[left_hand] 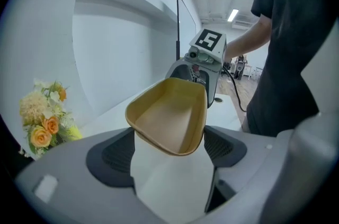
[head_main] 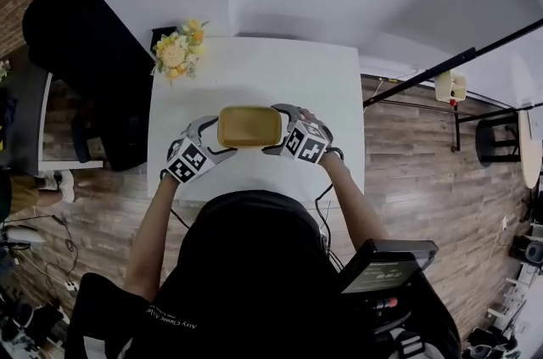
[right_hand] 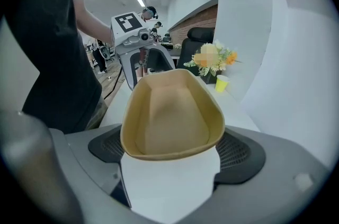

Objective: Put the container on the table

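A tan, empty, rectangular container [head_main: 249, 126] hangs between my two grippers over the near part of the white table [head_main: 254, 64]. My left gripper [head_main: 219, 137] is shut on its left end, and my right gripper [head_main: 280, 128] is shut on its right end. In the left gripper view the container [left_hand: 169, 114] tilts up from between the grey pads [left_hand: 114, 157], with the right gripper's body behind it. In the right gripper view its rim [right_hand: 172, 117] fills the gap between the pads [right_hand: 238, 157]. Whether its base touches the table I cannot tell.
A bunch of yellow and orange flowers [head_main: 180, 52] stands at the table's far left corner, with a small yellow cup [right_hand: 221, 83] near it. A black chair [head_main: 85, 52] is left of the table. A black stand [head_main: 441, 69] crosses the wooden floor at right.
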Demonstrator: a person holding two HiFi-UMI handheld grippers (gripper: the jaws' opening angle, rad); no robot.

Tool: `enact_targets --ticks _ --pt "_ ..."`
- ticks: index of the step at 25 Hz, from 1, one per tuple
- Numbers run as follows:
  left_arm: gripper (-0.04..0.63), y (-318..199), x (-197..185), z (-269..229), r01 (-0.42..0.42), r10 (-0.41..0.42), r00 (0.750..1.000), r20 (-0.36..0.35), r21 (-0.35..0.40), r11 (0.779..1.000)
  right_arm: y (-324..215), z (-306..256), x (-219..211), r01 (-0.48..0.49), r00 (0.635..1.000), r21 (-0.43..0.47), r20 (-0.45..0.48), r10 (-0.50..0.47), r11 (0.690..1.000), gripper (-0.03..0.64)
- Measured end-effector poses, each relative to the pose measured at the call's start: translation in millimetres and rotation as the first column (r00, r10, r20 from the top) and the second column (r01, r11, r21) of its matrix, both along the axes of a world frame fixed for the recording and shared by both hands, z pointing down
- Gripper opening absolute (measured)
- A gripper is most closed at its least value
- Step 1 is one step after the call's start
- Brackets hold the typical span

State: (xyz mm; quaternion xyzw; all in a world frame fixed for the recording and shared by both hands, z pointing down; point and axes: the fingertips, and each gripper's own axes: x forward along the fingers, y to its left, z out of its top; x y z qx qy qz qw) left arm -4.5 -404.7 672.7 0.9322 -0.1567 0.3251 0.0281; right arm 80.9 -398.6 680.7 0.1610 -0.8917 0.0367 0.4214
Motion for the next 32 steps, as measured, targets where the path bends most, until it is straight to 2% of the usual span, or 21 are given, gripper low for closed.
enact_targets --ticks 7,15,24,32 --pt "0.41 -20.2 0.0 41.8 0.078 -0.076 0.996 0.043 -0.05 0.996 -23.7 35.7 -1.8 -0.005 0.997 -0.033 -0.073 0.003 0.999 0.534" --pt "0.422 -34.1 -5.1 75.7 0.148 -0.138 0.986 0.093 -0.11 0.983 -36.6 76.8 -10.0 -0.038 0.995 -0.104 -0.098 0.028 0.994 0.534" --pt "0.43 -37.9 -2.9 102.2 0.173 -0.148 0.975 0.163 -0.149 0.974 -37.5 111.2 -8.7 -0.087 0.988 -0.16 -0.141 0.065 0.983 0.535" --pt "0.43 -31.3 -4.6 117.2 0.195 -0.157 0.966 0.206 -0.174 0.965 -32.8 125.7 -8.9 -0.079 0.985 -0.187 -0.165 0.048 0.979 0.537"
